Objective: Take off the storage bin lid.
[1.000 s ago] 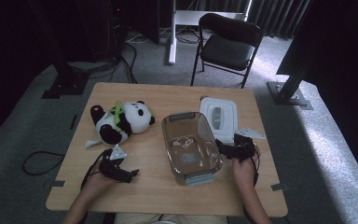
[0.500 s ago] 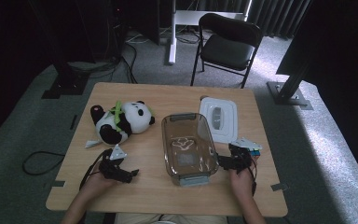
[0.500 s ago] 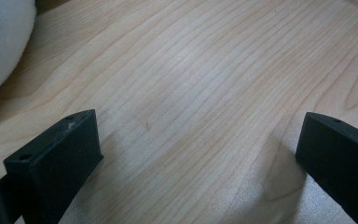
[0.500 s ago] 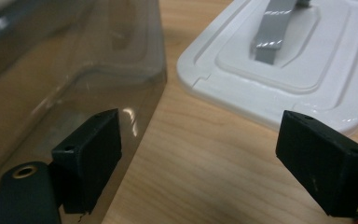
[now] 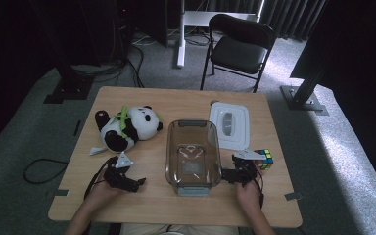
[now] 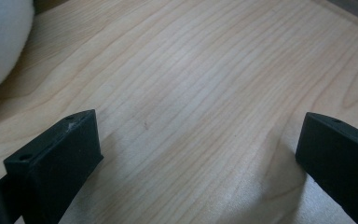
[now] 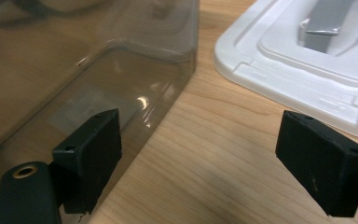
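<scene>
Since a second ago the right claw (image 5: 231,175) has drawn back toward the person and settled low beside the near right corner of the clear bin (image 5: 193,149), uncovering the puzzle cube (image 5: 264,158) that its hand had hidden; the left claw (image 5: 127,182) has not shifted. Both claws stand wide open with nothing between the jaws. In the right gripper view the bin wall (image 7: 135,88) runs just beyond and left of the left jaw, with the white lid (image 7: 307,60) ahead and to the right. This looks like the approach step, before any grasp: likely the right claw must either slide left to take the bin's wall, or turn right and back toward the cube just behind it. Room is narrow there, with bin, lid and cube all close around the claw. The left claw rests over bare tabletop (image 6: 191,93), the plush panda (image 5: 125,126) ahead and left of it, the tabletop's near edge close behind.
</scene>
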